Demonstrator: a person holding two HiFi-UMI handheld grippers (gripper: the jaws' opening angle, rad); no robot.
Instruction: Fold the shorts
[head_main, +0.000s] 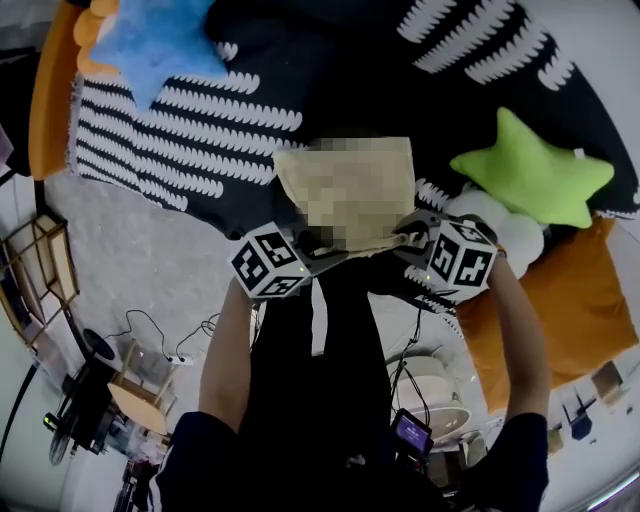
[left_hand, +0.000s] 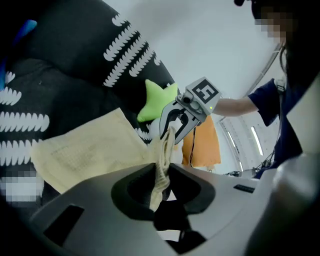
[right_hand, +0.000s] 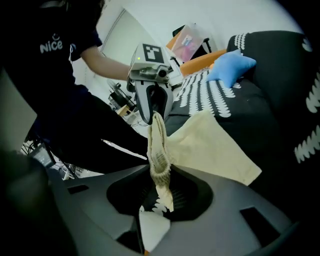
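With the left gripper (left_hand: 160, 175) and right gripper (right_hand: 161, 175) each clamped on the bunched waistband (right_hand: 159, 150), the pale yellow shorts (head_main: 292, 182) stretch toward 12 o'clock over the black-and-white bedspread (head_main: 200, 110), apparently mid-fold; next, both should carry that waistband evenly across.

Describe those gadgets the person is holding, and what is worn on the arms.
The left gripper and right gripper look alike: grey bodies, each ending in two curved jaws. Each carries a white cube printed with black square markers, with a small green light on it. The person wears a dark navy top with short sleeves, so the forearms are uncovered.
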